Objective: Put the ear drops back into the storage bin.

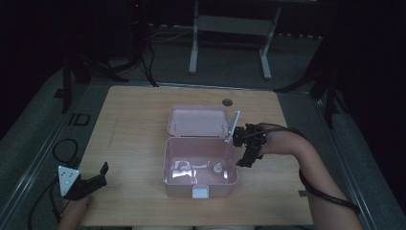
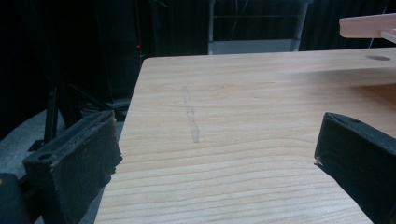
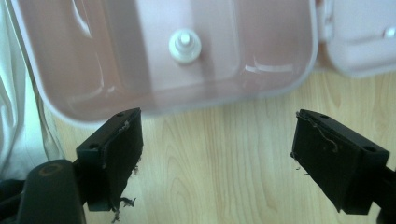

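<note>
Dim room, dark floor and stand legs behind a pale wooden bench, and both tools are spread wide with nothing in them. Right tool hangs just off the right side of the open pink box, jaws pointing down at bare wood beside its rim, with a small white knob sitting on the box floor and the lid lying flat behind it. Left tool sits well apart at the bench's front left corner, over bare wood.
</note>
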Tool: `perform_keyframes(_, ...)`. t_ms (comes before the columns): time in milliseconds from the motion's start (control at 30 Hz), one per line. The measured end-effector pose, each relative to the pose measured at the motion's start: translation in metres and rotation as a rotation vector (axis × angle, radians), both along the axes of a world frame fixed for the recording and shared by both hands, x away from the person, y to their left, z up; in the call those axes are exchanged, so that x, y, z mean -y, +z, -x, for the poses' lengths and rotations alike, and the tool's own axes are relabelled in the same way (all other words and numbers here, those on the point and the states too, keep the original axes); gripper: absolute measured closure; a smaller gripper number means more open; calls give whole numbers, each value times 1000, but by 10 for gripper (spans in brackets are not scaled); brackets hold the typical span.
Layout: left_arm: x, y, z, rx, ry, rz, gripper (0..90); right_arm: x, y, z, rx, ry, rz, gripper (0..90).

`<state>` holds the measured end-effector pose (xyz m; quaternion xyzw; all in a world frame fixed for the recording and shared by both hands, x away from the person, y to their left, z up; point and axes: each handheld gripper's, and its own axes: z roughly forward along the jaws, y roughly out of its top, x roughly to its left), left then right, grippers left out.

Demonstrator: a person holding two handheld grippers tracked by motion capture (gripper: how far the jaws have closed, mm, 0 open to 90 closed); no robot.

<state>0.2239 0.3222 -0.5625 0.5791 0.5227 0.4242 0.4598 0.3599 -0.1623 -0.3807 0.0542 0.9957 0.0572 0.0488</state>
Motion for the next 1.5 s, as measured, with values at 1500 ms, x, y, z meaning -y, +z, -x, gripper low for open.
perform_keyframes(1500, 0, 0, 1, 2, 2, 0, 4, 130, -125, 11, 292, -555, -457, 134)
